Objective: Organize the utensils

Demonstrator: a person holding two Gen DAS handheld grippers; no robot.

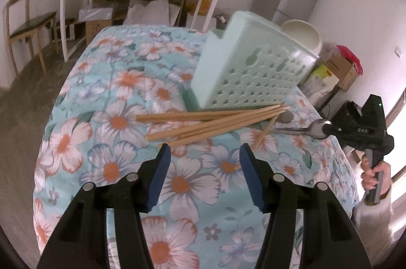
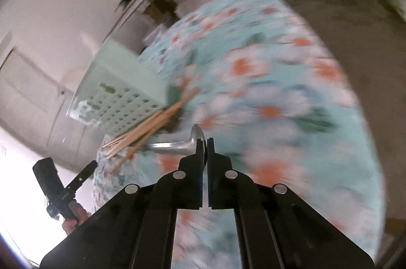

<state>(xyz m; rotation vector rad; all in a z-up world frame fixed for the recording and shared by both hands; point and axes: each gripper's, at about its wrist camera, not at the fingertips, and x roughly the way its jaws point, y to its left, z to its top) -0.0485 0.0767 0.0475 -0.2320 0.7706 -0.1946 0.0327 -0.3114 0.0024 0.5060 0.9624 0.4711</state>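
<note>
**Right tool clamped on a spoon, left tool empty over the chopsticks**

Right tool [image 2: 205, 142] has its jaws drawn together on the bowl end of a metal spoon [image 2: 175, 145], whose handle sticks out to the left over the flowered cloth [image 2: 266, 81] covering the counter. Its own camera shows this grip close up, though the rest of that view is smeared by motion blur.

From the left wrist camera the same spoon [image 1: 302, 129] appears small at the right edge, with the right tool [image 1: 327, 130] and the hand [image 1: 375, 175] gripping its handle (a pale sleeve below it). This sharper view alone shows the left tool [image 1: 205, 149], its blue-padded jaws standing apart with nothing between them, hovering just short of a loose pile of wooden chopsticks [image 1: 210, 120] fanned across the cloth.

Behind the chopsticks a pale green perforated basket [image 1: 251, 66] stands tilted, its holed face toward the camera. In the right wrist view the basket [image 2: 119, 101] sits left of the spoon, chopsticks [image 2: 149, 127] lying between them.
</note>
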